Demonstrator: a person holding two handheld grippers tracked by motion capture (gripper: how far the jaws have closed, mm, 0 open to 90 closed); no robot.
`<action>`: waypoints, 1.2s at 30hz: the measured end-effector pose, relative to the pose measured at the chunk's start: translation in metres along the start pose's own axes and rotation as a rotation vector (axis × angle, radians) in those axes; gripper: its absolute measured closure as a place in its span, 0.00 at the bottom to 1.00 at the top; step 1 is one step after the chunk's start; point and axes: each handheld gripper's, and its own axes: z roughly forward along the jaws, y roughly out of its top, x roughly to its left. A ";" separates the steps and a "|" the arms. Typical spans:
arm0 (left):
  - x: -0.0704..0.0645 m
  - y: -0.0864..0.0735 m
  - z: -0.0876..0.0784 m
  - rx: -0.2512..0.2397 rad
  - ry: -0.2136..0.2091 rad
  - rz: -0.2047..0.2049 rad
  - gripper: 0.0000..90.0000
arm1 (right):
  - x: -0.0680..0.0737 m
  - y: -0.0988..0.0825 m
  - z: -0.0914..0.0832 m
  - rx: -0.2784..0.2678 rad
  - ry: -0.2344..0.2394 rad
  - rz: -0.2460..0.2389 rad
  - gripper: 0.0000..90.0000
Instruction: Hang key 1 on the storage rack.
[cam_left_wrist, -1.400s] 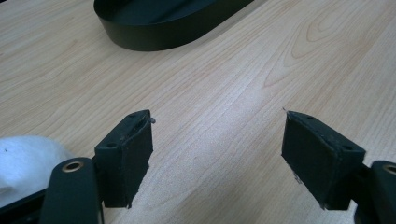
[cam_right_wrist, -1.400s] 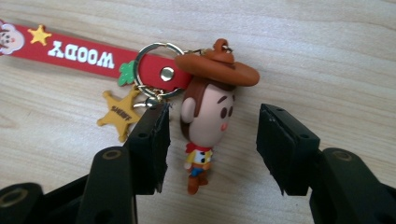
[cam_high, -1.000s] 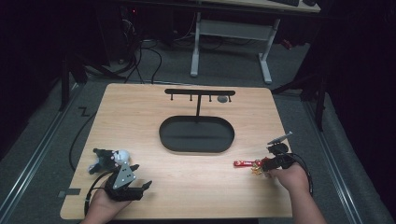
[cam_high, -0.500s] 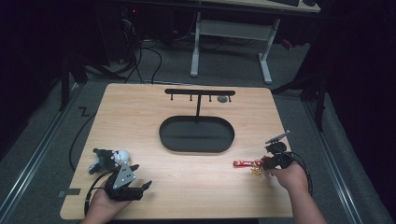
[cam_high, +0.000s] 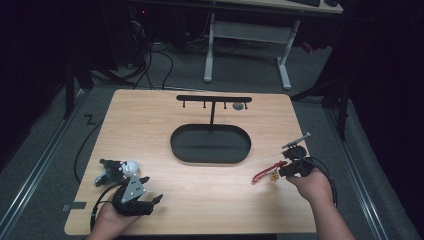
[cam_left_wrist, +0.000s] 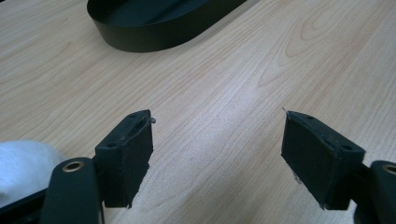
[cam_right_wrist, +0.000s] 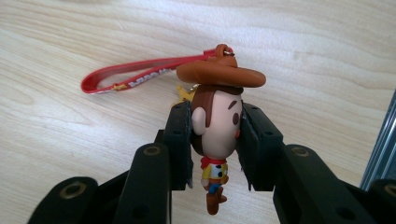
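Wooden table (cam_high: 200, 190): black oval tray (cam_high: 210, 144) empty; right claw (cam_right_wrist: 215, 140) pinching cowboy keychain (cam_right_wrist: 217, 126); left claw (cam_left_wrist: 217, 158) spread.

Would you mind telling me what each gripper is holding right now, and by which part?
The right gripper is shut on the cowboy keychain, clamping the figure's head from both sides; its red strap trails free. The left gripper holds nothing, its jaws open.

Lit table — dark, dim surroundings.
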 end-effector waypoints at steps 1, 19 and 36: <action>0.000 0.000 0.000 0.000 0.000 0.000 0.28 | 0.001 0.001 -0.003 0.004 -0.004 -0.004 0.74; -0.002 0.001 -0.001 -0.001 -0.007 0.011 0.28 | 0.020 0.018 -0.038 -0.058 0.000 -0.052 0.74; -0.003 0.001 -0.001 -0.003 -0.009 0.021 0.29 | 0.040 0.047 -0.076 -0.117 -0.026 -0.102 0.75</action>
